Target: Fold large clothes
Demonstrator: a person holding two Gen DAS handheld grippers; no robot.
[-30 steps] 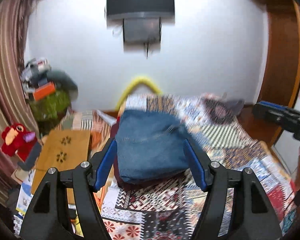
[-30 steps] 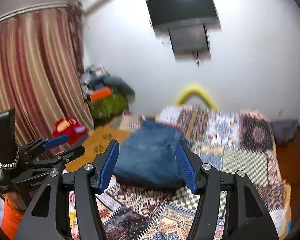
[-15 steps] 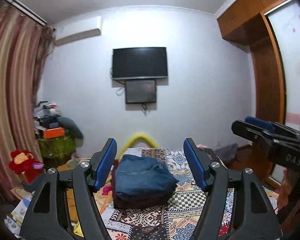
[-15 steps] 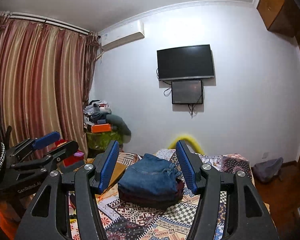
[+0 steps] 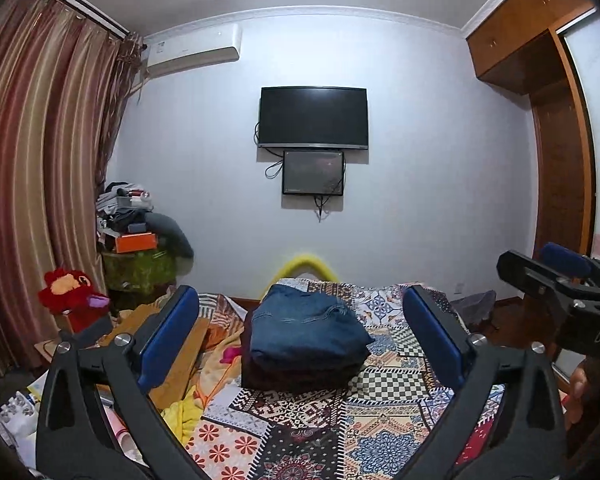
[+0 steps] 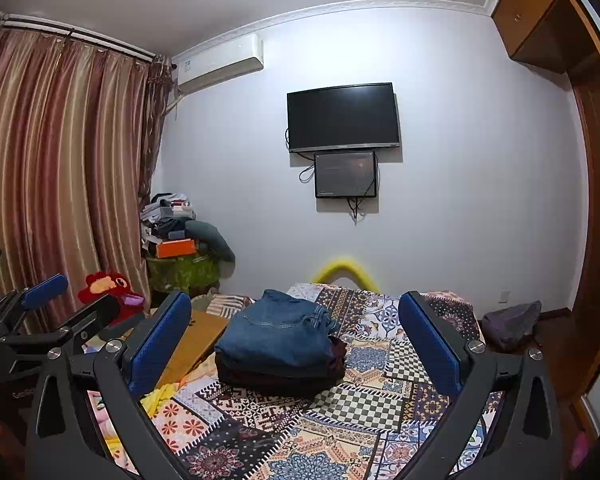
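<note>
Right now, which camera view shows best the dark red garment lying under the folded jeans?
The right wrist view shows it best: the dark red garment sticks out beside and under the folded jeans, so its edge is clear. In the left wrist view, it is only a dark band below the jeans.

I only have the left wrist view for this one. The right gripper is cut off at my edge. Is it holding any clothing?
Observer: No. The right gripper has its jaws wide apart; they have just been opening, and nothing is between them.
Operator: Is the folded stack neat on its right side?
Observer: Not quite. Beneath the jeans, a maroon garment pokes out past their right edge.
</note>
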